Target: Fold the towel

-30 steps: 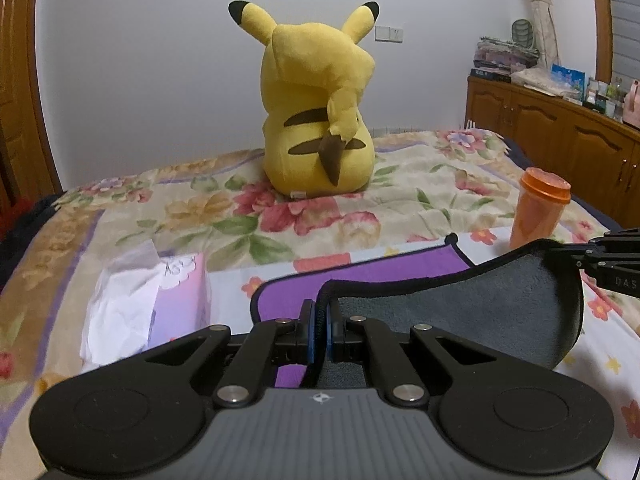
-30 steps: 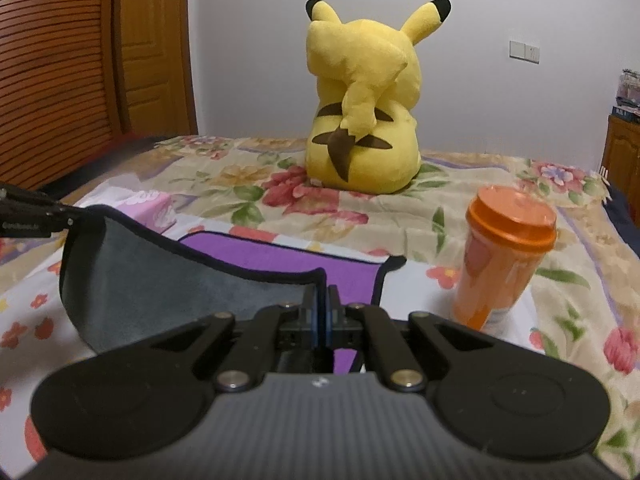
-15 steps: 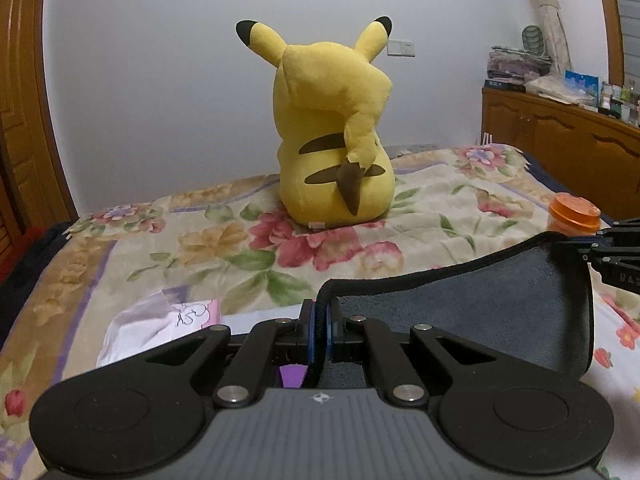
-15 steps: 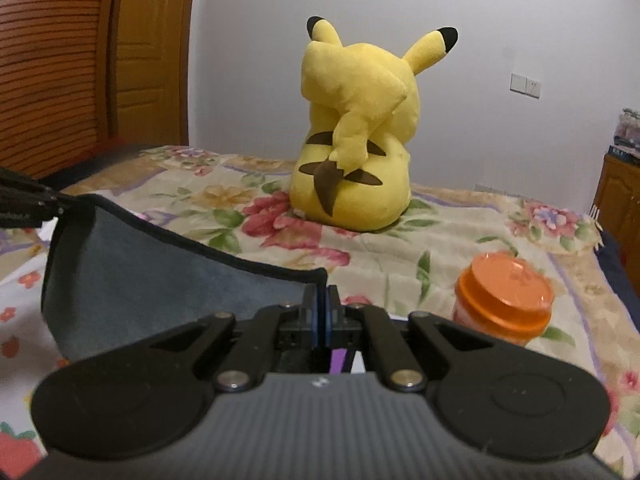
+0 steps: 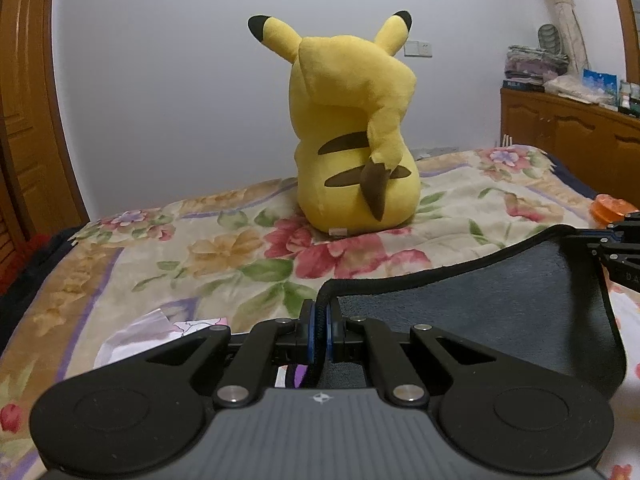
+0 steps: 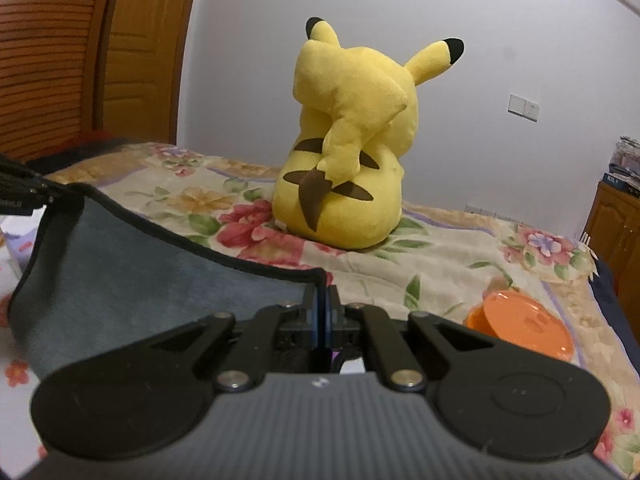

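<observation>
- The towel [image 5: 480, 320] is gray and fuzzy with a black edge (a bit of purple peeks out underneath). It hangs in the air over the flowery bed [image 5: 240, 248].
- The left tool [image 5: 319, 330] pinches one top corner tight.
- The right tool [image 6: 322, 312] pinches the other corner tight.
- A yellow plush toy [image 5: 352, 140] sits behind.

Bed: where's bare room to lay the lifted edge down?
Free: blanket between towel and plush, and the stretch left of the plush. Crowded: orange cup beside right gripper; tissue pack by left gripper.
</observation>
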